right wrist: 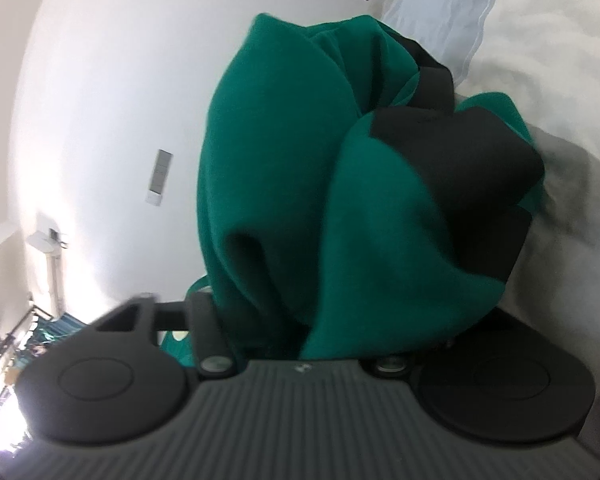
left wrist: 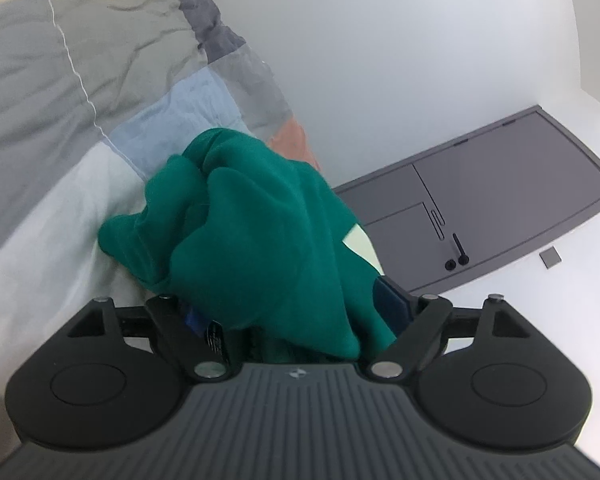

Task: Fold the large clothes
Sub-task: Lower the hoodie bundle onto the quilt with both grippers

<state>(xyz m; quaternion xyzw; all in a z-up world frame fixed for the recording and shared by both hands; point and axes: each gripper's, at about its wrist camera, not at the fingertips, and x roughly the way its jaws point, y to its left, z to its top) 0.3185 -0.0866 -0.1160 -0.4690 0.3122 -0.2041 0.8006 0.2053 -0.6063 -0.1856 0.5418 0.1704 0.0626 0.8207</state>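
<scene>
Cloth of the green garment (left wrist: 260, 240) fills both wide-spread tools' jaws beside the quilt's edge (left wrist: 260, 92); grip unclear.

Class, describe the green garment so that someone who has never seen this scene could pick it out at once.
Start at the patchwork bedspread in grey, tan, pale blue and white. The green garment sits bunched near its edge. It is the only deep green cloth, with black panels.

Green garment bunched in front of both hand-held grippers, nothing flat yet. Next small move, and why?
Probably draw both back clear of the cloth, then look for an edge to regrip. The green garment lies heaped on the patchwork bedding, draped over the left hand-held gripper and the right hand-held gripper; its folds hide the fingertips and any hem or corner.
</scene>
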